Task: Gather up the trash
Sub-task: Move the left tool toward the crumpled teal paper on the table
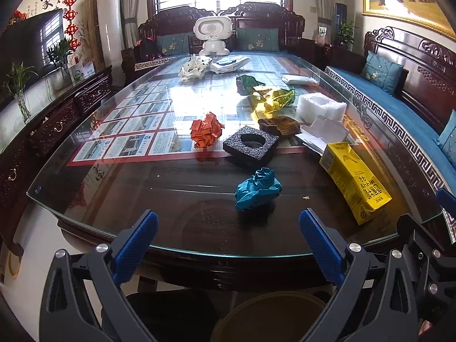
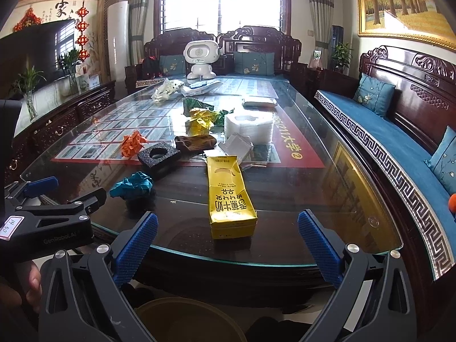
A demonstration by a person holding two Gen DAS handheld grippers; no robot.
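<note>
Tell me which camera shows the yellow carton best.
The right wrist view: the yellow carton lies centred ahead of the open right gripper, its whole printed top face visible. The left wrist view shows it off to the right, angled and more distorted.

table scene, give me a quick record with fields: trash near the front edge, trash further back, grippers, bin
surface: glass-topped table
nearest trash: teal paper ball, yellow carton lying flat
middle: orange paper ball, black foam square with a round hole
further back: white foam block, yellow and green wrappers
left gripper: open, empty, short of the table edge
right gripper: open, empty
bin: round container below the table edge
</note>
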